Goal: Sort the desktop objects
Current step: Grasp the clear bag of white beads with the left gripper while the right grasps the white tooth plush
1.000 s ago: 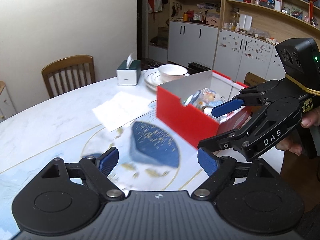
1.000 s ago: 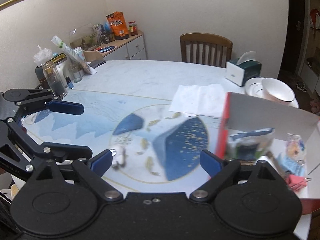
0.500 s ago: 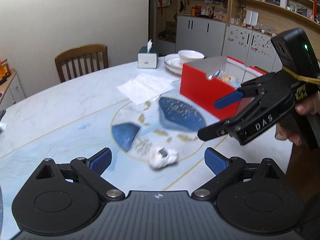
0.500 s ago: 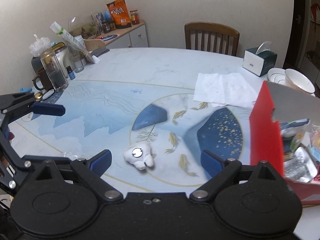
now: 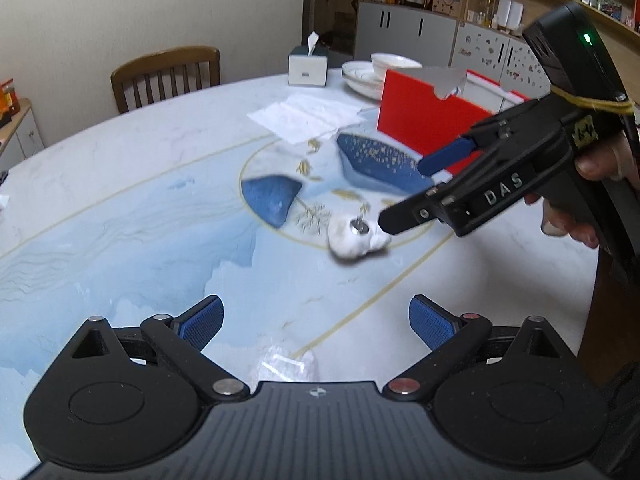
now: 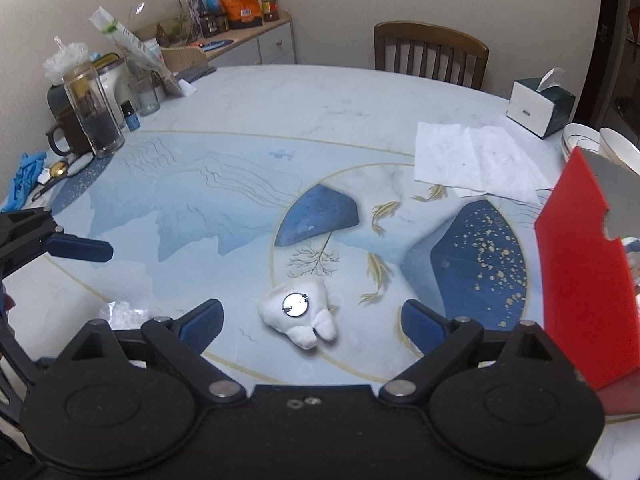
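Note:
A small white plush toy [image 6: 300, 312] with a round metal disc on top lies on the blue-patterned table, just ahead of my right gripper [image 6: 312, 316], which is open and empty. The toy also shows in the left wrist view [image 5: 356, 236], under the right gripper's fingers [image 5: 444, 158]. My left gripper [image 5: 316, 320] is open and empty above a clear crumpled plastic bag [image 5: 286, 364], which also shows in the right wrist view [image 6: 122, 314]. A red box [image 6: 580, 280] with sorted items stands at the right, and also shows in the left wrist view [image 5: 428, 120].
White paper sheets [image 6: 472, 164], a tissue box [image 6: 540, 106] and stacked bowls [image 6: 592, 144] lie beyond the red box. A glass jar [image 6: 94, 114], mug and bottles crowd the far left table edge. A wooden chair [image 6: 432, 52] stands behind the table.
Both grippers have pulled back from the red box toward the table's near side. The plush toy and the plastic bag have come into view in front of them.

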The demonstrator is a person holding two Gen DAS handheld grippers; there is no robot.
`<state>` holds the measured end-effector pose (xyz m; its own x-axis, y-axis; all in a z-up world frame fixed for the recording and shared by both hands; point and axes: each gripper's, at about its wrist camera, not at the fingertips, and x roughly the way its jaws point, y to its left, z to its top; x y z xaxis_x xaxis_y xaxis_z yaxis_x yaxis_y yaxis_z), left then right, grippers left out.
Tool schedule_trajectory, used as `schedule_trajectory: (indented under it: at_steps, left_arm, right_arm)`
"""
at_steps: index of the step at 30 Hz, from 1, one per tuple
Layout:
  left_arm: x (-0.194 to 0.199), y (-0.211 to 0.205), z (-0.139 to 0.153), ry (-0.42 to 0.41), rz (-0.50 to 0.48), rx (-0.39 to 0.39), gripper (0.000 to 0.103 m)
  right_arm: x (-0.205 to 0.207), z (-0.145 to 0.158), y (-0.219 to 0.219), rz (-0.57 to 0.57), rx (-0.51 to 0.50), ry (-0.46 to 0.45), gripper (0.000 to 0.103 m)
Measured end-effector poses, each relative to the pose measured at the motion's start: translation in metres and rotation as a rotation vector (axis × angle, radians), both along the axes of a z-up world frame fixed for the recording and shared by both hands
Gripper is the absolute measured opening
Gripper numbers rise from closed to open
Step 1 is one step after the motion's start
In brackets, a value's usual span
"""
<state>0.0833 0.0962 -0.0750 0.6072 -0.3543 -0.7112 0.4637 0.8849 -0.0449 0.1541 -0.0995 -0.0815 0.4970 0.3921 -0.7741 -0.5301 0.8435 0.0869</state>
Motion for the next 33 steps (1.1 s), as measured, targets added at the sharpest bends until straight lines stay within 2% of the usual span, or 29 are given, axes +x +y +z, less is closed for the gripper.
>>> schedule_trajectory:
  at_steps: [13,23,25,30,33]
  left_arm:
    - [-0.005,0.017,-0.034,0.052,0.057,0.043,0.1]
    - [-0.012,0.021,-0.037,0.053,0.07,0.04,0.098]
    - [-0.012,0.021,-0.038,0.056,0.067,0.037,0.094]
    - [-0.013,0.02,-0.039,0.07,0.071,0.053,0.074]
    - [-0.013,0.021,-0.039,0.074,0.075,0.051,0.065]
  right_arm:
    - [0.014,-0.028,0.028,0.056,-0.068,0.037,0.093]
    - [0.02,-0.04,0.039,0.078,-0.105,0.05,0.08]
    - [0.02,-0.04,0.04,0.081,-0.11,0.051,0.077]
    - [0.022,-0.043,0.042,0.079,-0.112,0.063,0.067]
    - [0.021,-0.043,0.042,0.078,-0.112,0.062,0.064]
